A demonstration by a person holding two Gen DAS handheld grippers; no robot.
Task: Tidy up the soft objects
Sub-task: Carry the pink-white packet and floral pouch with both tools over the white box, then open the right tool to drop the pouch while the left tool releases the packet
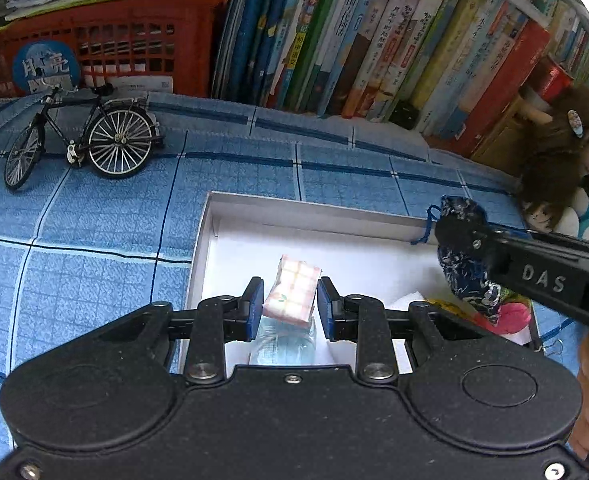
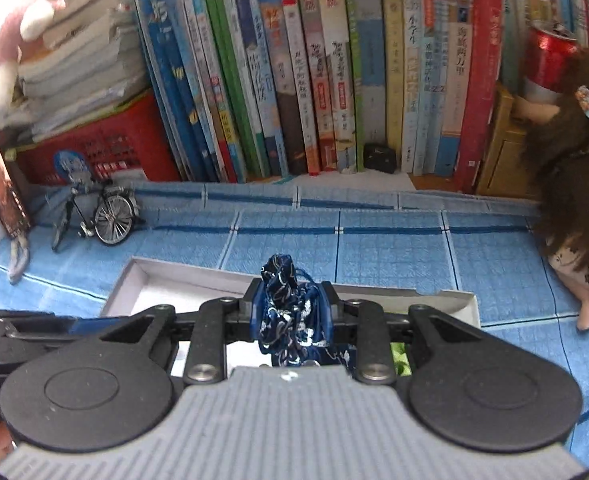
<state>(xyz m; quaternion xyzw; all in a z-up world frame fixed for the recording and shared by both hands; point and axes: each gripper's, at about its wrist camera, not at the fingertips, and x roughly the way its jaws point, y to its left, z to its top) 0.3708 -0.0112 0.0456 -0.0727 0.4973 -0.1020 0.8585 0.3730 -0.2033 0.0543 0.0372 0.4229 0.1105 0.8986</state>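
Blue checked cloth over the tabletop, open and flat on the near left. Along the back, a wall of upright books and a red crate; a model bicycle parked just before the crate. On the right edge, a long-haired doll close to the white box, leaving little room there. Shallow walls around the box, floor mostly bare at the far left corner.

Left tool above the box's near part, narrowly parted, pads clamped on a pink checked packet; beneath it a clear bag with something pale blue on the box floor. Right tool over the box's near right side, likewise nearly closed, gripping a dark blue patterned drawstring pouch that hangs below the pads. Under the pouch, pink and yellow soft things in the box's right corner.
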